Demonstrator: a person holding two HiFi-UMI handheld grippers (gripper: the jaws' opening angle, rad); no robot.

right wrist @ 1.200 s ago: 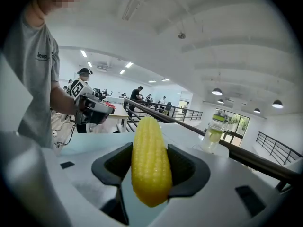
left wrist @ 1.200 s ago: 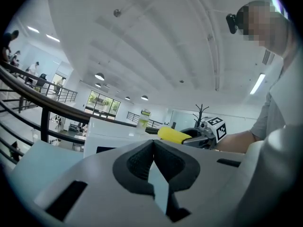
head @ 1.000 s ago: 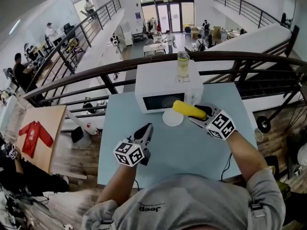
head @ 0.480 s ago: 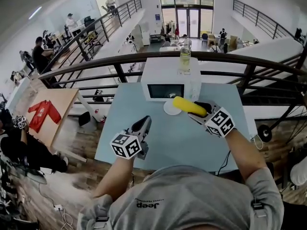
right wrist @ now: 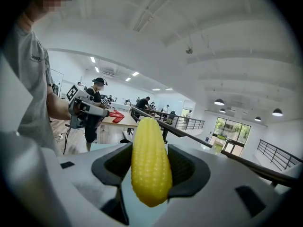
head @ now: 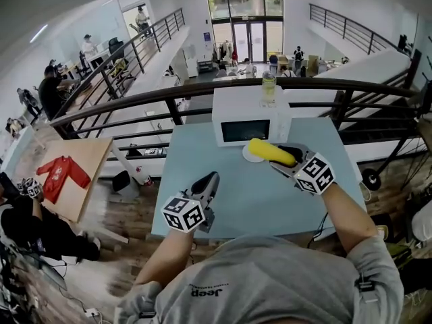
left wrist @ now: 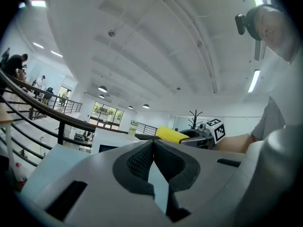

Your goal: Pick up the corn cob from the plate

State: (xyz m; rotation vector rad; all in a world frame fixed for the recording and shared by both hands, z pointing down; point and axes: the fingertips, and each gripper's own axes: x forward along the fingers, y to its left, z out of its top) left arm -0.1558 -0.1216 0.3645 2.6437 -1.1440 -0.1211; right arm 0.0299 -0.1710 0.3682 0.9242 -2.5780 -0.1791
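My right gripper (head: pixel 285 159) is shut on the yellow corn cob (head: pixel 271 152), which it holds in the air above the small white plate (head: pixel 252 156) in front of the microwave. In the right gripper view the corn cob (right wrist: pixel 150 166) stands upright, pinched between the two dark pads (right wrist: pixel 189 171) of my right gripper (right wrist: pixel 150 174). My left gripper (head: pixel 208 183) hovers over the near left of the pale blue table (head: pixel 256 194), and its jaws are shut with nothing between them. The left gripper view shows my left gripper (left wrist: pixel 154 155) tilted upward, with the corn cob (left wrist: pixel 171 134) far off to the right.
A white microwave (head: pixel 251 120) stands at the table's far edge with a clear bottle (head: pixel 269 88) on top. A dark curved railing (head: pixel 202 90) runs behind the table. A wooden table with a red garment (head: pixel 63 171) is on the floor to the left.
The head view has shifted, so the table sits a little differently in frame. Both grippers keep the same places relative to the table, and the corn stays in the right gripper.
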